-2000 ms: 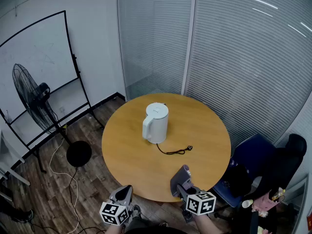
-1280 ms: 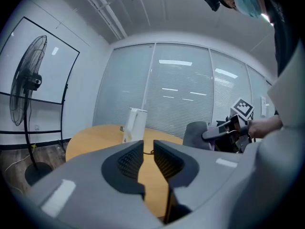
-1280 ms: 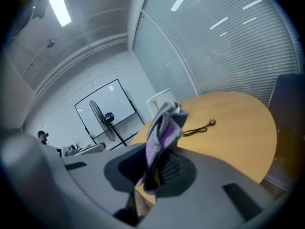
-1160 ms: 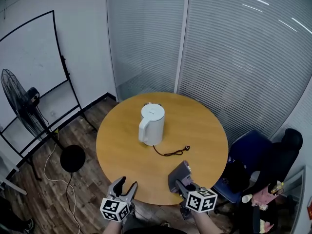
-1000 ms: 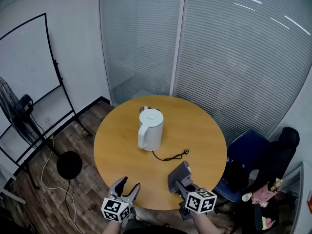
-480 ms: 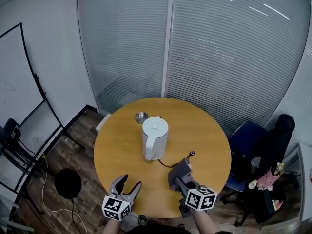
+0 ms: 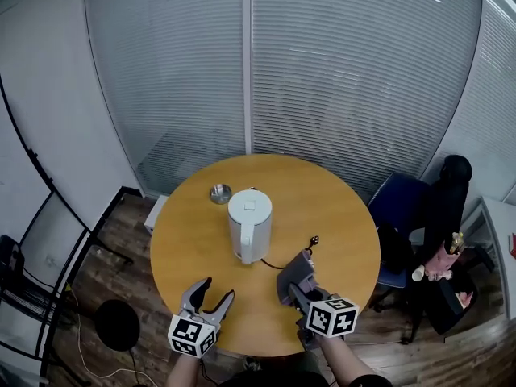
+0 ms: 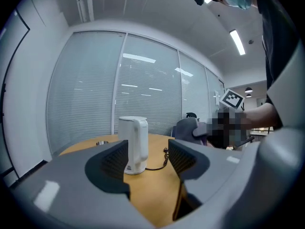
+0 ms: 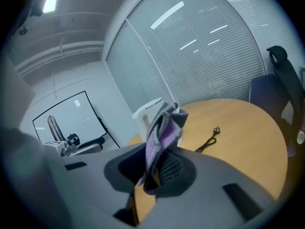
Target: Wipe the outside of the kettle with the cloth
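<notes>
Over the last two seconds the head view has swung around the round surface. The fan and whiteboard have slid out at 9 o'clock, and a small metal dish has come into sight just behind the kettle. The kettle's handle, which earlier faced about 7 o'clock, now faces 6 o'clock, straight at the person. Both tongs have come in over the near rim, so the approach looks nearly finished and wiping has not begun.

The kettle stands upright near the middle of the surface, its long axis vertical and its lid shut. Its spout side is turned toward 12 o'clock. Its cord trails off toward 4 o'clock, with the plug lying loose.

The left tongs are spread and empty; their own view frames the kettle through the gap, well apart from them. The right tongs are pinched on the purple-grey cloth, which stands bunched above them, aimed toward 11 o'clock at the kettle's near wall. The handle side is probably the first face within reach.
</notes>
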`<move>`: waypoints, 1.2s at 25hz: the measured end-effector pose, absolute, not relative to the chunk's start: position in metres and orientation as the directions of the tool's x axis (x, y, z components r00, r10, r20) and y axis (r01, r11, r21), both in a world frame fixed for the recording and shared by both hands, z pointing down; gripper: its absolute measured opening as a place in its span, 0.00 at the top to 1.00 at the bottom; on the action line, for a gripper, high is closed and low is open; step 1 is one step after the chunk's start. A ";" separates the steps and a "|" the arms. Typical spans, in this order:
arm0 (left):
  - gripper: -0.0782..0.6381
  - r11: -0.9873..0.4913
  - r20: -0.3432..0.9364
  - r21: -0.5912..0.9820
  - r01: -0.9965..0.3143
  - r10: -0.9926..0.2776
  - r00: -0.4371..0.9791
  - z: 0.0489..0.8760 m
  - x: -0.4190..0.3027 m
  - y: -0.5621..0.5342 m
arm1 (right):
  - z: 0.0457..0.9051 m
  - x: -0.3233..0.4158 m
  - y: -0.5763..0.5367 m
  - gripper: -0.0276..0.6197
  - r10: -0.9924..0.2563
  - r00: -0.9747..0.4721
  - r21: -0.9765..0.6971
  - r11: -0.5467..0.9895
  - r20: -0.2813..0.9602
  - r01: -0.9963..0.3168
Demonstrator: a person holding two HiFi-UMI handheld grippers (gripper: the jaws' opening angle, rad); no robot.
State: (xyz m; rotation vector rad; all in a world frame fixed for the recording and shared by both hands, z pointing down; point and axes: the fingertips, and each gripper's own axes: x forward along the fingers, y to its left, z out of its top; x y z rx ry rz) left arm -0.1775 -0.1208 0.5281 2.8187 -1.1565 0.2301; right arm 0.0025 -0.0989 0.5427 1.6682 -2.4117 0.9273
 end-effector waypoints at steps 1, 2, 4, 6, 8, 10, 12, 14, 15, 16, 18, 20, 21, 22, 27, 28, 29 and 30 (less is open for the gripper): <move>0.54 -0.719 0.167 0.014 -0.695 -0.683 0.711 0.526 -0.175 -0.125 | 0.542 0.002 -0.100 0.89 -0.830 -0.408 -0.436 0.228 0.380 -0.871; 0.54 -0.727 0.163 0.005 -0.687 -0.677 0.718 0.524 -0.172 -0.128 | 0.542 0.002 -0.101 0.89 -0.830 -0.407 -0.434 0.228 0.381 -0.872; 0.53 -0.740 0.155 -0.020 -0.673 -0.667 0.729 0.518 -0.165 -0.137 | 0.540 0.002 -0.107 0.89 -0.831 -0.408 -0.431 0.232 0.379 -0.872; 0.51 -0.748 0.152 -0.049 -0.662 -0.661 0.735 0.512 -0.158 -0.146 | 0.537 0.001 -0.116 0.89 -0.829 -0.418 -0.432 0.244 0.371 -0.868; 0.50 -0.751 0.155 -0.080 -0.655 -0.659 0.736 0.506 -0.152 -0.156 | 0.534 0.000 -0.126 0.89 -0.826 -0.432 -0.436 0.259 0.362 -0.862; 0.49 -0.754 0.161 -0.115 -0.647 -0.657 0.737 0.499 -0.144 -0.164 | 0.531 -0.001 -0.136 0.89 -0.818 -0.450 -0.440 0.277 0.358 -0.854; 0.49 -0.761 0.175 -0.159 -0.628 -0.648 0.741 0.496 -0.136 -0.171 | 0.529 -0.003 -0.145 0.89 -0.807 -0.471 -0.443 0.297 0.356 -0.846; 0.48 -0.774 0.201 -0.208 -0.598 -0.632 0.749 0.496 -0.128 -0.178 | 0.527 -0.007 -0.156 0.89 -0.795 -0.492 -0.446 0.318 0.355 -0.836; 0.47 -0.780 0.215 -0.230 -0.582 -0.624 0.752 0.496 -0.124 -0.183 | 0.527 -0.008 -0.162 0.89 -0.789 -0.503 -0.449 0.329 0.353 -0.831; 0.46 -0.785 0.227 -0.250 -0.567 -0.617 0.754 0.495 -0.120 -0.188 | 0.526 -0.010 -0.167 0.89 -0.784 -0.512 -0.450 0.338 0.351 -0.826; 0.44 -0.792 0.243 -0.287 -0.539 -0.604 0.759 0.492 -0.110 -0.198 | 0.523 -0.012 -0.178 0.89 -0.776 -0.528 -0.451 0.356 0.346 -0.818; 0.41 -0.802 0.253 -0.315 -0.508 -0.586 0.770 0.487 -0.101 -0.207 | 0.519 -0.014 -0.189 0.89 -0.770 -0.542 -0.452 0.373 0.335 -0.810; 0.39 -0.808 0.258 -0.326 -0.490 -0.575 0.776 0.485 -0.097 -0.212 | 0.517 -0.015 -0.195 0.89 -0.767 -0.550 -0.452 0.383 0.330 -0.806; 0.39 -0.815 0.267 -0.336 -0.472 -0.563 0.782 0.483 -0.092 -0.218 | 0.514 -0.016 -0.200 0.89 -0.764 -0.557 -0.450 0.392 0.327 -0.802; 0.39 -0.853 0.362 -0.374 -0.363 -0.495 0.790 0.488 -0.077 -0.239 | 0.508 -0.023 -0.222 0.89 -0.741 -0.586 -0.437 0.432 0.326 -0.789; 0.39 -0.864 0.385 -0.374 -0.337 -0.475 0.791 0.490 -0.075 -0.242 | 0.507 -0.024 -0.225 0.89 -0.738 -0.592 -0.440 0.437 0.325 -0.785; 0.39 -0.876 0.409 -0.369 -0.310 -0.453 0.792 0.493 -0.073 -0.245 | 0.506 -0.026 -0.228 0.89 -0.734 -0.598 -0.443 0.441 0.322 -0.780; 0.39 -0.888 0.435 -0.364 -0.281 -0.429 0.792 0.496 -0.072 -0.247 | 0.505 -0.028 -0.231 0.89 -0.731 -0.603 -0.448 0.445 0.319 -0.776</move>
